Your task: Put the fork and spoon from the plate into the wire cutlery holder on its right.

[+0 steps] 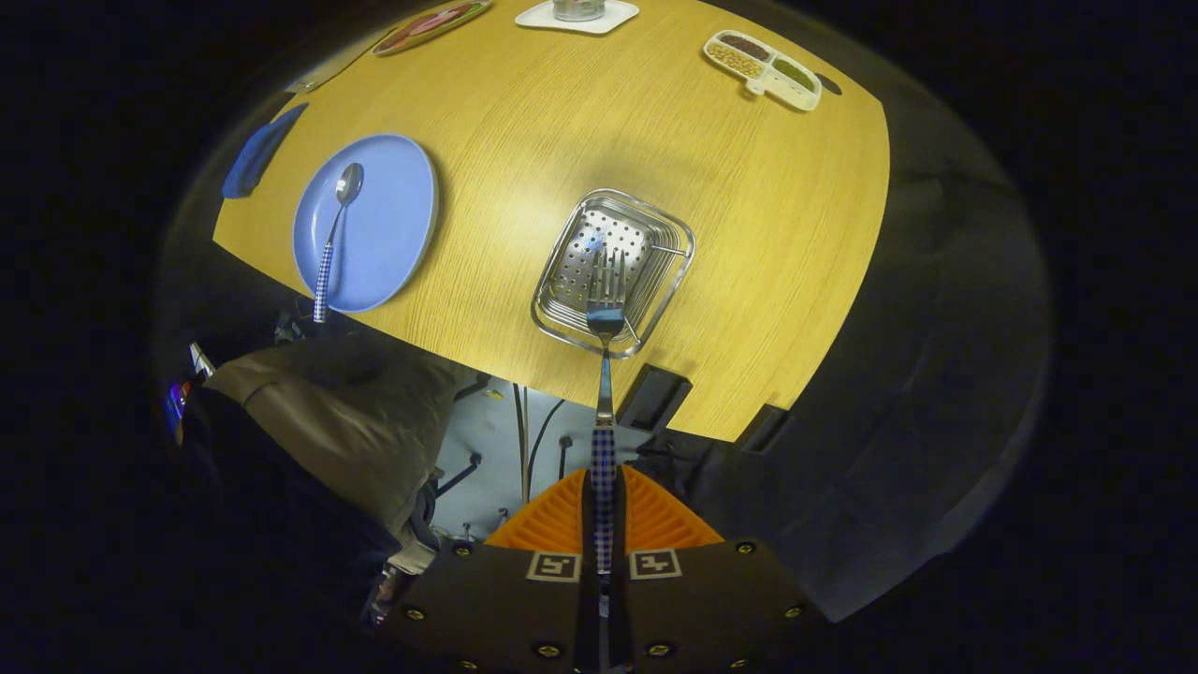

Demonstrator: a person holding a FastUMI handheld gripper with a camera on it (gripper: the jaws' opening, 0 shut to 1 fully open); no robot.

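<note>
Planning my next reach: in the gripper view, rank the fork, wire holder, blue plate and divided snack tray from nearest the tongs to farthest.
1. Fork: clamped in the tongs, tines pointing ahead.
2. Wire holder: just beyond, under the tines.
3. Blue plate: ahead to the left, spoon on it.
4. Divided snack tray: table's far side, right.

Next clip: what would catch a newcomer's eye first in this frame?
The fork, clamped by its checked handle in the claw, tines hanging over the wire holder on the wooden table. Next, the blue plate left of the holder, with the spoon lying on it, its handle sticking out past the rim.
</note>
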